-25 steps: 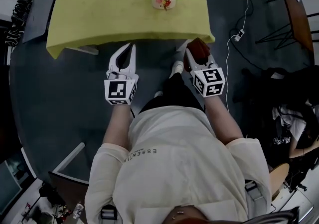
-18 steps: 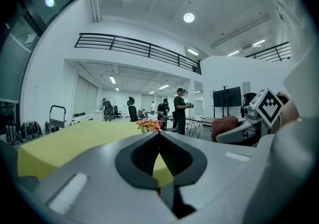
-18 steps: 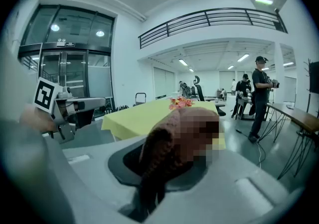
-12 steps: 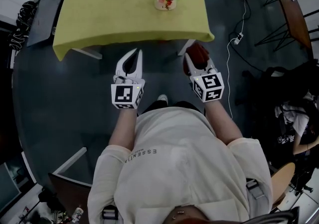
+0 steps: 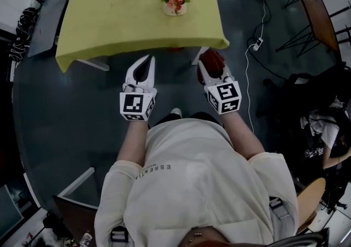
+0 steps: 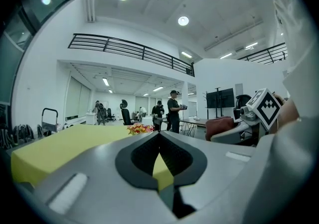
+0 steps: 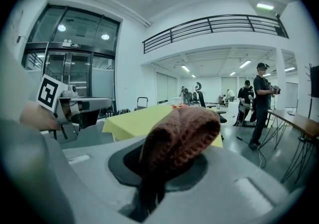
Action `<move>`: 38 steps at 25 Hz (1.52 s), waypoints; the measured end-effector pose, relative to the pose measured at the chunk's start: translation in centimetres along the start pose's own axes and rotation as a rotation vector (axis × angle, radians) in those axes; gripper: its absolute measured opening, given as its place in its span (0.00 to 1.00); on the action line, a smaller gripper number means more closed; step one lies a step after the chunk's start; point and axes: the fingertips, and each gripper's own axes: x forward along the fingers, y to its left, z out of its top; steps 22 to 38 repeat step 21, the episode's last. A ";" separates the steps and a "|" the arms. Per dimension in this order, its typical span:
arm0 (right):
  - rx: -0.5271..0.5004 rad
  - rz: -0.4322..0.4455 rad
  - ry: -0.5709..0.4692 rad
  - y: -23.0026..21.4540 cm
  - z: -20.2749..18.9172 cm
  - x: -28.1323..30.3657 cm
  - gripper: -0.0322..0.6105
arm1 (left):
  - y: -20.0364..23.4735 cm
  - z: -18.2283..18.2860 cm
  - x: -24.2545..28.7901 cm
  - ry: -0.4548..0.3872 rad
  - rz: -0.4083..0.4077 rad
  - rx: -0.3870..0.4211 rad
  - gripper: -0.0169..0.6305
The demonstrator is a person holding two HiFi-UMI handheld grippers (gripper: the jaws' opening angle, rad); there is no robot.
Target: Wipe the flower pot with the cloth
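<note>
A small white flower pot (image 5: 174, 9) with red and orange flowers stands near the far middle of the yellow-green table (image 5: 109, 15). In the left gripper view the flowers (image 6: 140, 128) show just above the jaws. My left gripper (image 5: 147, 60) is shut and empty, held in the air short of the table's near edge. My right gripper (image 5: 210, 60) is shut on a reddish-brown knitted cloth (image 5: 214, 59), also short of the near edge; the cloth (image 7: 178, 138) bulges above its jaws. Both grippers are well apart from the pot.
The table stands on a dark floor. A white power strip with its cable (image 5: 255, 44) lies on the floor to the right. Trestle tables and chairs (image 5: 312, 10) stand far right. People (image 7: 260, 103) stand in the hall behind.
Both grippers have risen a little and drawn closer to the table's near edge. The head view has shifted, so the table sits lower and nearer. The jaws' states are unchanged.
</note>
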 end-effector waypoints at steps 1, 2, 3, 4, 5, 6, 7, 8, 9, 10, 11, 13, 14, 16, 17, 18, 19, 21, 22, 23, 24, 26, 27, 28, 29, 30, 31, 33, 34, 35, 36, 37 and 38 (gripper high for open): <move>-0.003 -0.001 -0.004 -0.1 0.2 0.0 0.12 | 0.0 0.1 0.2 0.000 -0.003 -0.007 0.05; -0.006 -0.002 -0.007 -0.1 0.4 0.1 0.12 | 0.0 0.1 0.3 0.000 -0.004 -0.014 0.05; -0.007 -0.002 -0.009 -0.1 0.6 0.1 0.12 | 0.1 0.1 0.5 0.000 -0.005 -0.020 0.05; -0.008 -0.002 -0.011 0.0 0.7 0.2 0.12 | 0.1 0.1 0.6 0.001 -0.007 -0.024 0.05; -0.007 -0.002 -0.012 0.0 0.7 0.2 0.12 | 0.1 0.0 0.7 0.004 -0.009 -0.025 0.05; -0.007 -0.003 -0.014 0.0 0.7 0.1 0.12 | 0.0 -0.1 0.9 0.008 -0.012 -0.025 0.05; -0.007 -0.004 -0.015 -0.1 0.7 0.1 0.11 | 0.0 -0.2 1.0 0.013 -0.013 -0.025 0.05; -0.007 -0.004 -0.016 -0.1 0.7 0.1 0.12 | 0.0 -0.3 1.1 0.017 -0.013 -0.024 0.05; -0.008 -0.004 -0.018 -0.1 0.7 0.1 0.12 | 0.0 -0.4 1.2 0.021 -0.013 -0.022 0.05; -0.010 -0.004 -0.019 -0.2 0.6 0.0 0.12 | -0.1 -0.5 1.3 0.022 -0.015 -0.020 0.05; -0.011 -0.005 -0.018 -0.3 0.6 0.0 0.12 | -0.2 -0.6 1.4 0.023 -0.018 -0.016 0.05; -0.013 -0.009 -0.014 -0.5 0.4 0.0 0.12 | -0.4 -0.9 1.6 0.021 -0.025 -0.008 0.05; -0.014 -0.011 -0.010 -0.5 0.2 0.1 0.11 | -0.4 -1.1 1.6 0.020 -0.030 -0.006 0.05; -0.020 -0.011 -0.001 -0.4 0.0 0.1 0.12 | -0.5 -1.3 1.5 0.019 -0.038 -0.007 0.05; -0.024 -0.011 0.001 -0.3 0.0 0.1 0.11 | -0.4 -1.4 1.5 0.019 -0.041 -0.008 0.05; -0.026 -0.010 0.002 -0.2 0.0 0.1 0.12 | -0.4 -1.4 1.4 0.020 -0.042 -0.008 0.05; -0.028 -0.009 0.003 -0.1 0.0 0.1 0.11 | -0.3 -1.5 1.4 0.022 -0.044 -0.007 0.05; -0.030 -0.009 0.004 0.0 0.2 0.3 0.12 | -0.1 -1.5 1.4 0.027 -0.046 -0.005 0.05; -0.030 -0.009 0.004 0.0 0.2 0.3 0.12 | -0.1 -1.5 1.4 0.027 -0.046 -0.005 0.05; -0.030 -0.009 0.004 0.0 0.2 0.3 0.12 | -0.1 -1.5 1.4 0.027 -0.046 -0.005 0.05; -0.030 -0.009 0.004 0.0 0.2 0.3 0.12 | -0.1 -1.5 1.4 0.027 -0.046 -0.005 0.05; -0.030 -0.009 0.004 0.0 0.2 0.3 0.12 | -0.1 -1.5 1.4 0.027 -0.046 -0.005 0.05; -0.030 -0.009 0.004 0.0 0.2 0.3 0.12 | -0.1 -1.5 1.4 0.027 -0.046 -0.005 0.05; -0.030 -0.009 0.004 0.0 0.2 0.3 0.12 | -0.1 -1.5 1.4 0.027 -0.046 -0.005 0.05; -0.030 -0.009 0.004 0.0 0.2 0.3 0.12 | -0.1 -1.5 1.4 0.027 -0.046 -0.005 0.05; -0.030 -0.009 0.004 0.0 0.2 0.3 0.12 | -0.1 -1.5 1.4 0.027 -0.046 -0.005 0.05; -0.030 -0.009 0.004 0.0 0.2 0.3 0.12 | -0.1 -1.5 1.4 0.027 -0.046 -0.005 0.05; -0.030 -0.009 0.004 0.0 0.2 0.3 0.12 | -0.1 -1.5 1.4 0.027 -0.046 -0.005 0.05; -0.030 -0.009 0.004 0.0 0.2 0.3 0.12 | -0.1 -1.5 1.4 0.027 -0.046 -0.005 0.05; -0.030 -0.009 0.004 0.0 0.2 0.3 0.12 | -0.1 -1.5 1.4 0.027 -0.046 -0.005 0.05; -0.030 -0.009 0.004 0.0 0.2 0.3 0.12 | -0.1 -1.5 1.4 0.027 -0.046 -0.005 0.05; -0.030 -0.009 0.004 0.0 0.2 0.3 0.12 | -0.1 -1.5 1.4 0.027 -0.046 -0.005 0.05; -0.030 -0.009 0.004 0.0 0.2 0.3 0.12 | -0.1 -1.5 1.4 0.027 -0.046 -0.005 0.05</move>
